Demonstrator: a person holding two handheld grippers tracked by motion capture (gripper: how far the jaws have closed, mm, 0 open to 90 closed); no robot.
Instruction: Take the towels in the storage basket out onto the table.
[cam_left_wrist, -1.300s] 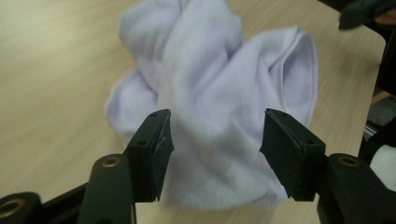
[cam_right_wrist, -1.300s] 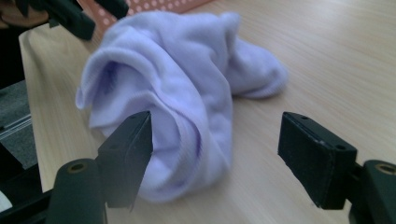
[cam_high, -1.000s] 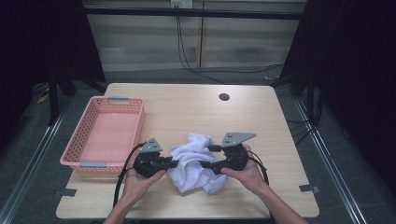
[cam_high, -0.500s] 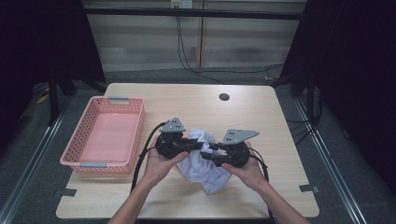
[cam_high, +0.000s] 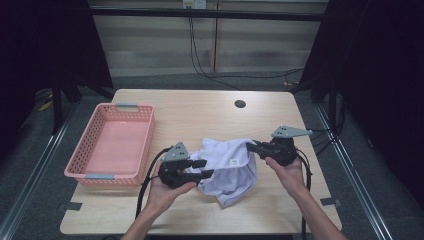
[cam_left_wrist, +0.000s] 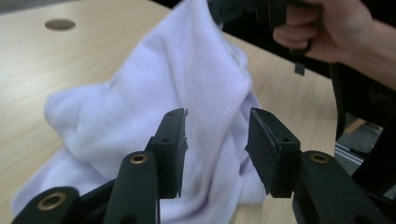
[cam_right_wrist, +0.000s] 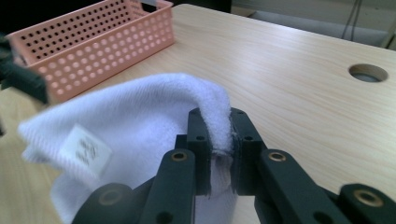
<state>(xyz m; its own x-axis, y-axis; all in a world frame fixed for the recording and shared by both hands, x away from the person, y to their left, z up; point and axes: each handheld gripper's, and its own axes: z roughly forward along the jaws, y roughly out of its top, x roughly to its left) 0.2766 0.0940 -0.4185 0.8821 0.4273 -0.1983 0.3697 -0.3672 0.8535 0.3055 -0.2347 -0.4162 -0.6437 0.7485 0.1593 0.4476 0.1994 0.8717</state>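
- Since a second ago, your hands have spread, stretching the white towel (cam_high: 227, 165).
- Right gripper (cam_right_wrist: 219, 135) has just been closing, and now pinches its edge.
- Left gripper (cam_left_wrist: 215, 140) has just been opening, pads off the cloth; regrip a corner.

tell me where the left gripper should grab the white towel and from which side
Best bet is the hemmed edge of the white towel hanging just ahead of the left gripper, whose jaws have just been opening and stand apart. Come in from the basket side, level with the table. The right gripper holds the far corner pinched up, so that hem drapes as a thin raised fold the jaws can straddle.
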